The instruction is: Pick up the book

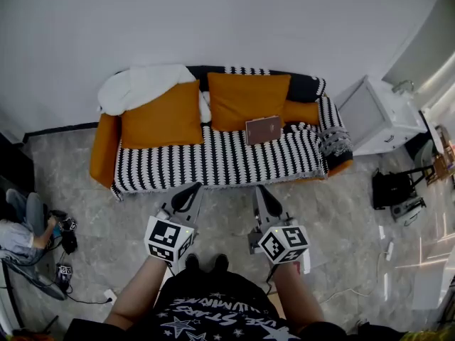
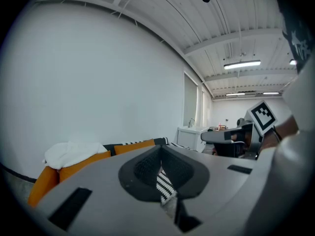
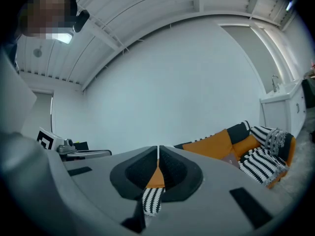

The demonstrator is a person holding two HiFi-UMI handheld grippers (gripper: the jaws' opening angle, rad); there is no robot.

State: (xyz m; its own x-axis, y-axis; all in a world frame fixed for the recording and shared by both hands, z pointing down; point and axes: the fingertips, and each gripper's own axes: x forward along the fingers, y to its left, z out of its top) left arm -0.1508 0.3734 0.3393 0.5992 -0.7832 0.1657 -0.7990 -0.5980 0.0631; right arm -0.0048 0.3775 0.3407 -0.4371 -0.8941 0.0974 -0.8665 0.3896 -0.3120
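Approach step: book [image 1: 263, 129] lies on sofa [image 1: 213, 163], well apart from left gripper [image 1: 193, 189] and right gripper [image 1: 260, 190], both closed and empty; next likely needs reaching, then opening.

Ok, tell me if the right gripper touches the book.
Apart. Head view: right gripper hangs over the floor, book lies on the sofa beyond it.

Matt-covered book [image 1: 263, 129], woven striped cloth throw [image 1: 213, 163], smooth orange cushions [image 1: 163, 116], polished stone-look floor [image 1: 341, 212]

Only the black shirt [image 1: 213, 317] bears print, seemingly "STARS" (upside down, the rest unreadable).
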